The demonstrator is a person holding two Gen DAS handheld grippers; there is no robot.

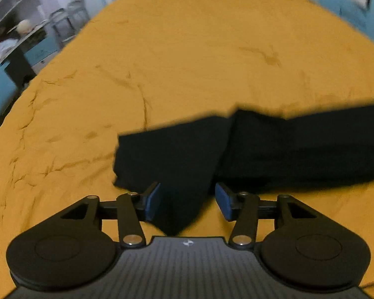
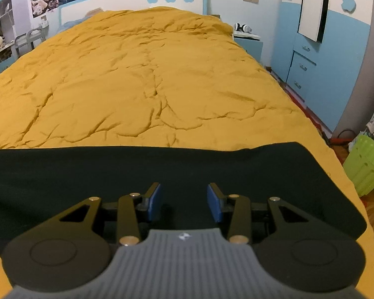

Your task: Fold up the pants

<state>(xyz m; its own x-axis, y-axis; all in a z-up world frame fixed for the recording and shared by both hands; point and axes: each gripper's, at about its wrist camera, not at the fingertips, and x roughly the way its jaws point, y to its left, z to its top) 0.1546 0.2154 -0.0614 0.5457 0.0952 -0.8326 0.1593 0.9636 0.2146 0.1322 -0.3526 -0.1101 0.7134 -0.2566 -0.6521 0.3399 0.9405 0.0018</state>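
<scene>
Black pants [image 1: 286, 149] lie flat across the near end of an orange bedcover [image 1: 187, 62]; one folded end points toward the left wrist camera. My left gripper [image 1: 187, 199] stands open just above that end. A corner of the black cloth lies between its blue pads [image 1: 153, 199], and orange shows in the gap beside the right pad. In the right wrist view the pants [image 2: 87, 174] stretch as a wide dark band across the bedcover [image 2: 137, 87]. My right gripper [image 2: 183, 200] hovers open over the band, with no cloth pinched between its pads.
The bed's right edge drops to a wooden floor with a green basket [image 2: 364, 164]. Beyond it are a blue wardrobe [image 2: 324, 62] and a nightstand [image 2: 249, 41]. Shelves with clutter [image 1: 12, 37] stand left of the bed. The bedcover beyond the pants is wrinkled.
</scene>
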